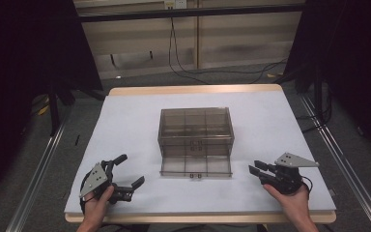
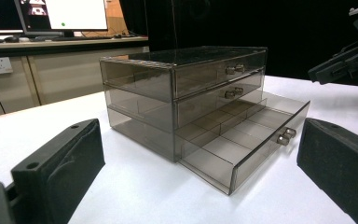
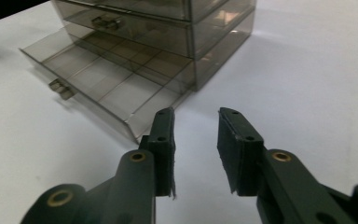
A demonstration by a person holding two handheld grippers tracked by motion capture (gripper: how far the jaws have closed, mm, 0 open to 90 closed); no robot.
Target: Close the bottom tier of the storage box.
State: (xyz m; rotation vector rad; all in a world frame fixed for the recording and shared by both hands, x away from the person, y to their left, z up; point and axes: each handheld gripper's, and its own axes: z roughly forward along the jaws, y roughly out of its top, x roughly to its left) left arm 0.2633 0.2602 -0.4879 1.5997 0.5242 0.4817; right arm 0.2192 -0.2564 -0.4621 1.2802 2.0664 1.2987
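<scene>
Organizer (image 1: 195,135) smoky, see-through (three drawers), bottom drawer (image 1: 196,166) open.

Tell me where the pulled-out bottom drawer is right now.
In the high view the bottom drawer juts from the smoky drawer cabinet at mid-table toward the person, between the open left gripper and open right gripper.

A smoky clear drawer cabinet (image 1: 195,131) stands mid-table, its bottom drawer (image 1: 196,166) pulled out toward the person. Bare white tabletop (image 1: 130,121) lies open on both sides and behind it. The left gripper (image 1: 125,171) and right gripper (image 1: 257,173) flank the drawer, both apart from it.
</scene>
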